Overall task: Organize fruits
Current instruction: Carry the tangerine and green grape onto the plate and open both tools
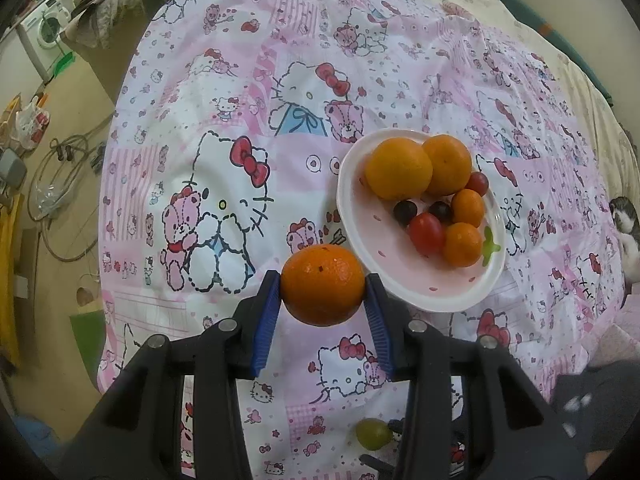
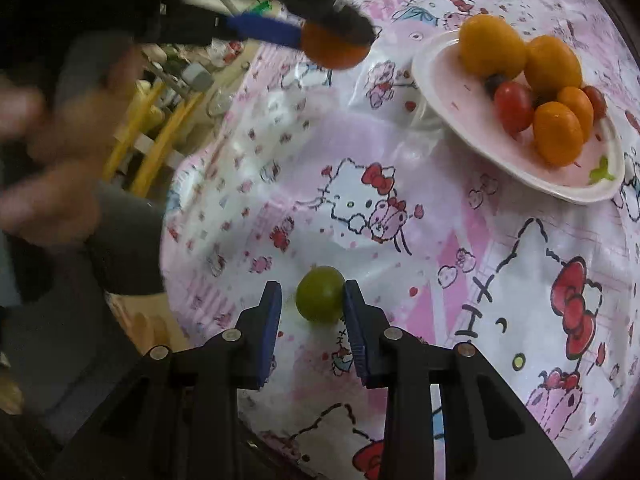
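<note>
Patterned cloth [image 1: 224, 168]; left hand-held gripper [image 1: 322, 285] clamps mandarin [image 1: 322, 285], stem up; right hand-held gripper [image 2: 312, 295] apart around grape [image 2: 320, 294].

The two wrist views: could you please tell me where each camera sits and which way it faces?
Left wrist: on the left hand-held gripper, angled down at the cloth-covered table; pads clamp an orange, plate beyond.
Right wrist: on the right hand-held gripper, angled down; green grape between the pads, touching only the right one; a blurred hand at left.
Shared: plate, orange, grape, tablecloth.
</note>
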The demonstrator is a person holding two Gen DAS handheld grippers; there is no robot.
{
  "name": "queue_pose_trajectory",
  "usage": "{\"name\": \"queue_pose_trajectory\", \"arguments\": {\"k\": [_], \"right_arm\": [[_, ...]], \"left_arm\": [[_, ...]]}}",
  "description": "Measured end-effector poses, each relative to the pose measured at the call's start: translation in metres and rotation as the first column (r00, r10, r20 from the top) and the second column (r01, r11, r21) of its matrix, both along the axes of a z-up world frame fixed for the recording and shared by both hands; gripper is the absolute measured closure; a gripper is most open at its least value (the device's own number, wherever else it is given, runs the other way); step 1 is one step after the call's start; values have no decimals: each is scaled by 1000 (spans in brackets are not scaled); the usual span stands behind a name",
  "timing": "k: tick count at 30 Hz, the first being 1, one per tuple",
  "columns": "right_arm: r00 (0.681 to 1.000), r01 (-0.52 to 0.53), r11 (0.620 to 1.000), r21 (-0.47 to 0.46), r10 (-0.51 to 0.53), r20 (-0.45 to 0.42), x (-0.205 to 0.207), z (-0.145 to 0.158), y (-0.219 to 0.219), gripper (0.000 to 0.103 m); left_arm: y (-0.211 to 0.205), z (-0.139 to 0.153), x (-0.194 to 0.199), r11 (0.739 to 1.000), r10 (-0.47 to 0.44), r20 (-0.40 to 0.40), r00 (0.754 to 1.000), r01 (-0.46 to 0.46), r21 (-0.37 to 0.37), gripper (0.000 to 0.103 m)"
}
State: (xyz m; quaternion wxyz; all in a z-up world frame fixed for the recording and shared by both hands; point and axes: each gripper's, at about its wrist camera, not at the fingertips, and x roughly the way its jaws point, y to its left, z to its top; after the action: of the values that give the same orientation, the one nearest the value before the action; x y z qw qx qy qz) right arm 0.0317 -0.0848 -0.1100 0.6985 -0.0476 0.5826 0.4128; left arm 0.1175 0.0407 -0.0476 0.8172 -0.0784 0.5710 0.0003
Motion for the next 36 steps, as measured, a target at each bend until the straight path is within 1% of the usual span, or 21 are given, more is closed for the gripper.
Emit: {"name": "queue_pose_trajectory", "arguments": {"k": [1, 4, 7, 8, 13, 14, 15, 16, 18, 22, 26, 29, 31, 33, 36], "right_arm": [[1000, 0, 1000, -16, 1, 24, -2, -2, 2, 68], [999, 15, 999, -42, -14, 32, 3, -7, 2, 68], [1000, 27, 998, -48, -28, -5, 8, -12, -1, 68], [1000, 27, 998, -50, -28, -4, 8, -12, -2, 68], [999, 10, 997, -72, -7, 45, 4, -12, 1, 68], [998, 1, 997, -82, 4, 57, 3, -13, 6, 69], [997, -8, 996, -94, 15, 75, 2, -12, 8, 74], [996, -14, 996, -90, 22, 82, 2, -10, 8, 75], [997, -7, 998, -55, 11, 75, 5, -6, 6, 75], [994, 70, 997, 38, -73, 77, 21, 20, -18, 75], [979, 179, 976, 123, -190, 81, 45, 45, -54, 75], [957, 256, 950, 177, -275, 95, 64, 63, -77, 75], [936, 312, 926, 211, -339, 100, 78, 74, -95, 75], [915, 355, 908, 223, -386, 113, 89, 79, -108, 75], [889, 416, 881, 225, -446, 103, 113, 80, -129, 75]], "left_arm": [[0, 0, 0, 1000, 1, 0, 1000, -1, 2, 65], [3, -1, -1, 1000, 5, -1, 1000, -5, 2, 65], [6, 0, -2, 1000, 10, -1, 1000, -10, -1, 65], [7, 0, -2, 1000, 10, 0, 1000, -10, -2, 65], [8, 1, -3, 1000, 10, 2, 1000, -10, -4, 65], [8, 1, -3, 1000, 10, 2, 1000, -10, -3, 65], [8, 1, -3, 1000, 9, 2, 1000, -9, -3, 65], [8, 2, -3, 1000, 9, 3, 1000, -9, -3, 65], [8, 4, -3, 1000, 12, 8, 1000, -12, -6, 65], [5, 6, -1, 1000, 14, 20, 1000, -14, 4, 65], [1, 4, 0, 1000, 7, 21, 1000, -7, 23, 65], [-2, 2, 1, 999, 5, 29, 1000, -6, 33, 65], [-3, 1, 3, 999, 6, 33, 999, -7, 36, 65], [-6, 0, 5, 999, 2, 43, 999, -4, 39, 65], [-16, -3, 10, 999, -21, 56, 998, 18, 46, 65]]}}
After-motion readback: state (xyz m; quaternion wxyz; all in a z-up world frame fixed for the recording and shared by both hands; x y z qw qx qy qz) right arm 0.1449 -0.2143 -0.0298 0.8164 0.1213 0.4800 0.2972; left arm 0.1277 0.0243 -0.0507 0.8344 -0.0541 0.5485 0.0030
